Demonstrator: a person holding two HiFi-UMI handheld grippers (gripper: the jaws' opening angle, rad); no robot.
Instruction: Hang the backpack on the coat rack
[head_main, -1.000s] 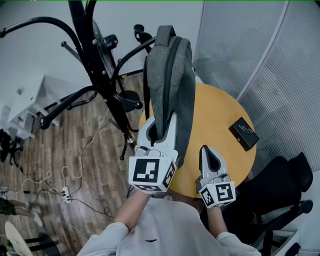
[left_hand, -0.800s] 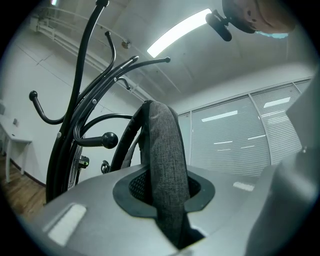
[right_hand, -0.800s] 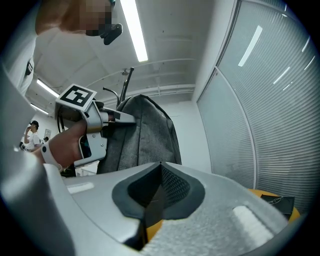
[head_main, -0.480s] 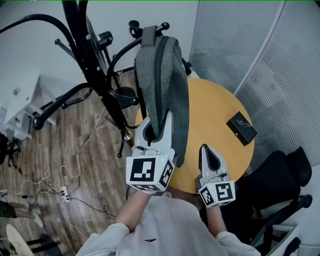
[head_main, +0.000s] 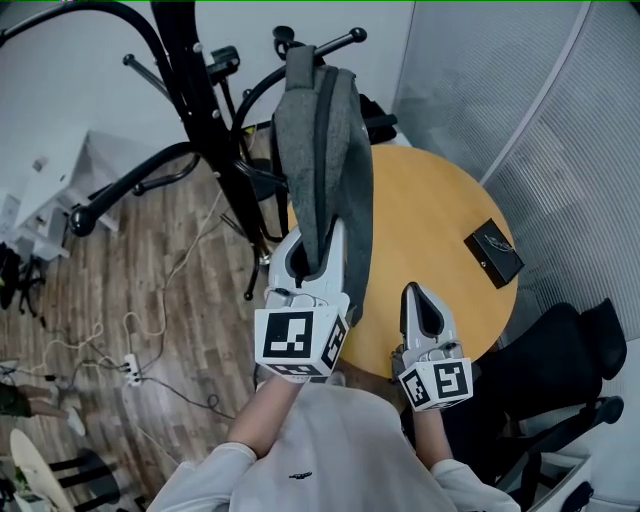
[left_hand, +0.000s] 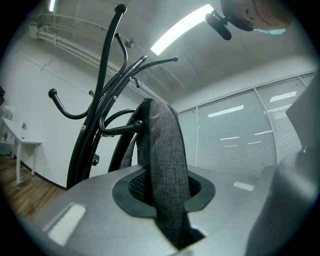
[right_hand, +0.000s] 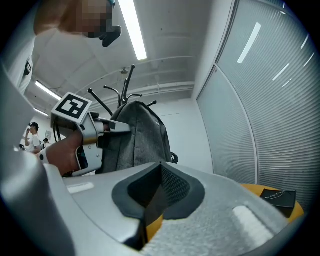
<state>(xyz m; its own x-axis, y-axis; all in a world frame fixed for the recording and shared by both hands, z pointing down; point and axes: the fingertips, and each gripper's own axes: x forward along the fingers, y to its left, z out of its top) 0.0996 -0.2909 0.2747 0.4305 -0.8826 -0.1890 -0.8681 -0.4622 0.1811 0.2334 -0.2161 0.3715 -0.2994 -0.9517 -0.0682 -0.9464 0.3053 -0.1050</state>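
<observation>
Black arms of the coat rack (head_main: 200, 110) fill the left of the head view, above a floor strewn with cables (head_main: 130, 370). The grey backpack (head_main: 320, 150), held upright in the air, now stands closer in to the rack than a second ago. Its top has come level with a knobbed hook arm (head_main: 335, 42). In the left gripper view, a hook end (left_hand: 136, 124) lies against the pack's upper part. Whether any loop has caught on it cannot be told. The hang looks close, though not yet made.

The left gripper (head_main: 313, 250) is clamped on the pack's lower grey fabric and carries its whole weight. The pack's underside hangs over the left edge of the round wooden table (head_main: 430, 200), near enough to snag. The neighbouring rack arms crowd the approach to the hook. Further right, the right gripper (head_main: 414, 292) hovers at the table's near edge, its jaws together on nothing. A small black case (head_main: 493, 250) lies on the table's far right side, and a black office chair (head_main: 570, 360) stands beyond.
</observation>
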